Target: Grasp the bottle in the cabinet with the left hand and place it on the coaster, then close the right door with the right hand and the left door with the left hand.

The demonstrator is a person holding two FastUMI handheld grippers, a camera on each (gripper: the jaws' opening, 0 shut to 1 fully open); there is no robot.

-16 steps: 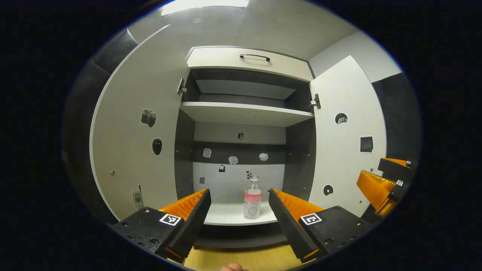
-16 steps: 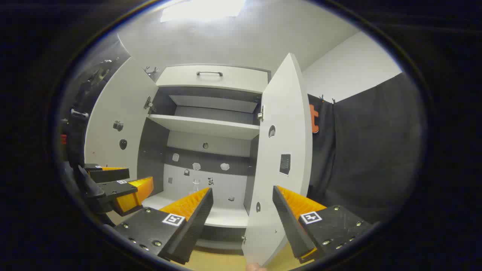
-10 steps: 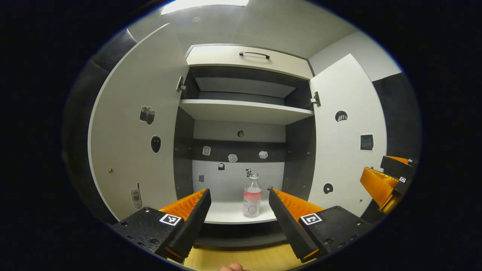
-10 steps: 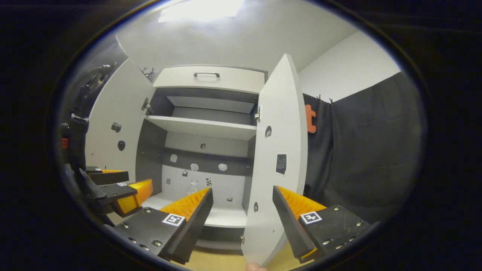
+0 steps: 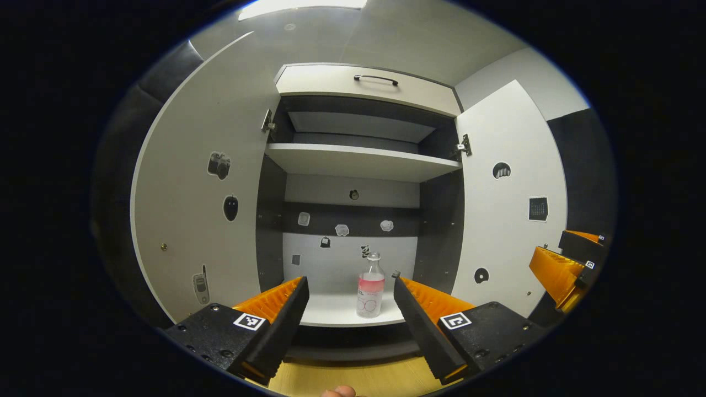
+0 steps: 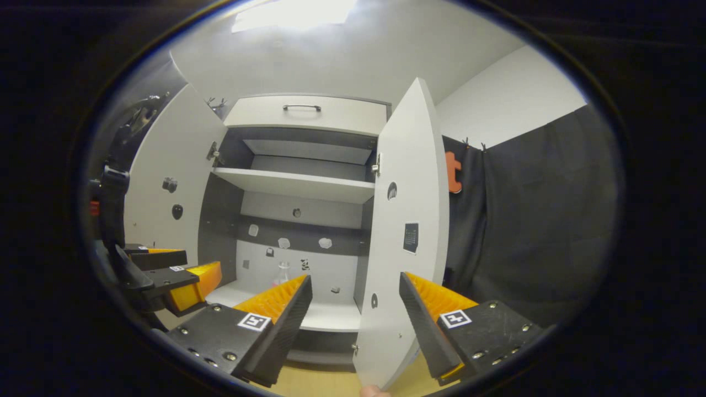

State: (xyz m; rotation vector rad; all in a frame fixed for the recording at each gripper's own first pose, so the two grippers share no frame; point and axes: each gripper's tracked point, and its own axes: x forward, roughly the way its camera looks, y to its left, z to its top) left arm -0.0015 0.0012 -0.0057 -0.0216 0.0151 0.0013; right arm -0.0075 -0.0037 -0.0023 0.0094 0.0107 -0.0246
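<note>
Presently cabinet [image 5: 353,160] standing open, holding clear bottle [image 5: 370,286] (pink liquid) on lower shelf [image 5: 336,314], left gripper [image 5: 348,303] and right gripper [image 6: 356,303] both gaping wide.

I held my left gripper [image 5: 349,298] and right gripper [image 6: 356,295] level and side by side, jaws of both spread wide, gripping nothing.

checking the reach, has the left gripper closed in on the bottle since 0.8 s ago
No clear approach: the bottle sits between the open left gripper fingers, same size against the shelf.
</note>
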